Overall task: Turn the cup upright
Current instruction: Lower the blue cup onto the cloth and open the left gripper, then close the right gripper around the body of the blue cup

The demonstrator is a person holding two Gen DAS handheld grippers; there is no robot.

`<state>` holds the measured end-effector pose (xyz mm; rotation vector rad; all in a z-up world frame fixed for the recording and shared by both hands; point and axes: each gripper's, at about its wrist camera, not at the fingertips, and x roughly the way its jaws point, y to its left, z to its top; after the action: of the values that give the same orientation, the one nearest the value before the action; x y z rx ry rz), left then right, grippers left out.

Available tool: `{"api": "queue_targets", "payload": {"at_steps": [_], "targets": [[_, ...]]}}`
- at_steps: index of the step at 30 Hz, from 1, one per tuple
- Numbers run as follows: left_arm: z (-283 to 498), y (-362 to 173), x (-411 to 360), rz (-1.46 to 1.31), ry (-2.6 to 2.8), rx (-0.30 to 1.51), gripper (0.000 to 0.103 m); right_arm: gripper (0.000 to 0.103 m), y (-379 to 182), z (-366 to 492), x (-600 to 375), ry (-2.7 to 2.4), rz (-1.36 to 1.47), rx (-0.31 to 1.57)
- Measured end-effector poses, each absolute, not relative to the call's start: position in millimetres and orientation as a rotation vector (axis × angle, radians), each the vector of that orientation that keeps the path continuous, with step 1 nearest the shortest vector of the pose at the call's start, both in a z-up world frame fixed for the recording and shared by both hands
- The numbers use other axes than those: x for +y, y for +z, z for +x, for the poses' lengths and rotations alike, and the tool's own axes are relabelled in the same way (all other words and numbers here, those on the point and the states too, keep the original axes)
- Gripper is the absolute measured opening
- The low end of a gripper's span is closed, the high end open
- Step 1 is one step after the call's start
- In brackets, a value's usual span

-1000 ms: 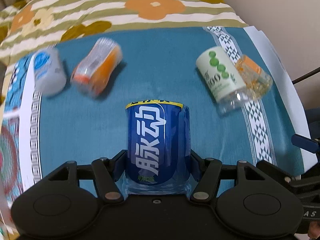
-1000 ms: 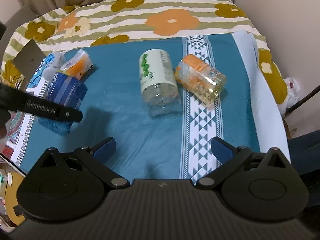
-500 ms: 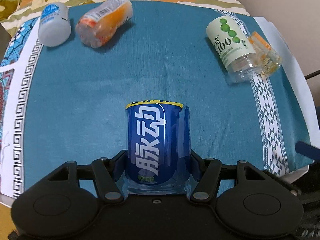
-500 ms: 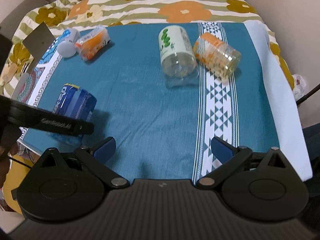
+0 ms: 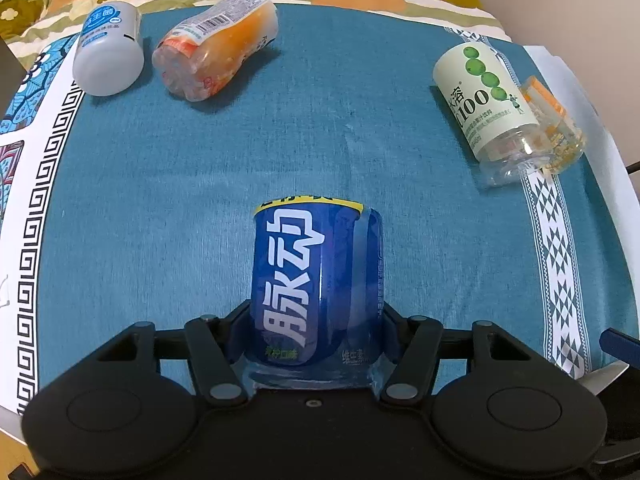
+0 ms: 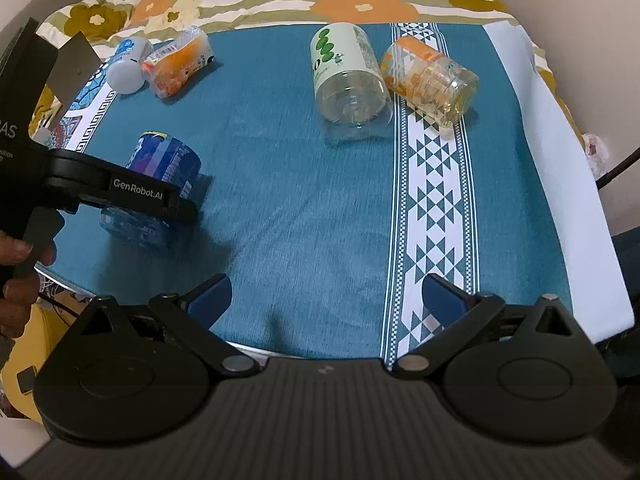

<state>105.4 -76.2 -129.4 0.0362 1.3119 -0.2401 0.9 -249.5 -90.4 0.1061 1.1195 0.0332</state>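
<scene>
My left gripper [image 5: 316,328] is shut on a blue cup with white characters [image 5: 316,284], clamped between both fingers. In the right wrist view the blue cup [image 6: 160,188] sits tilted near the cloth's left front edge, with the left gripper [image 6: 120,192] across it. My right gripper [image 6: 326,296] is open and empty above the front edge of the teal cloth [image 6: 280,184].
A white-green cup [image 6: 346,76] and a clear orange cup [image 6: 430,80] lie on their sides at the back right. A white bottle [image 5: 108,56] and an orange-wrapped cup [image 5: 216,60] lie at the back left. A floral blanket [image 6: 360,4] lies behind.
The left gripper with the blue cup has come lower and nearer the front left edge, and the view tilted down. The right gripper stays open and has pulled back a little.
</scene>
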Motion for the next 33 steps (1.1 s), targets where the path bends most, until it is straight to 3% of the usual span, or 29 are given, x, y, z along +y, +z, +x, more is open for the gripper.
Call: {"api": "queue_targets", "payload": {"at_steps": [3,6,22,33], "targets": [[106,-129,-76,0.031,-0.246,1.305,0.068,0.103,-91,2,-250,0.030,0.110,1.123],[106,-127,-76,0.029,-0.248,1.296,0.088,0.103,-90,4,-251,0.027,0.111,1.123],[96,-94,-62,-0.001,-0.268,1.258,0.096,0.103,-76,7,-257,0.005,0.126,1.134],[71,-47,2,-0.068,-0.190,1.199,0.103,0.103,-44,40,-244,0.067,0.154,1.122]]}}
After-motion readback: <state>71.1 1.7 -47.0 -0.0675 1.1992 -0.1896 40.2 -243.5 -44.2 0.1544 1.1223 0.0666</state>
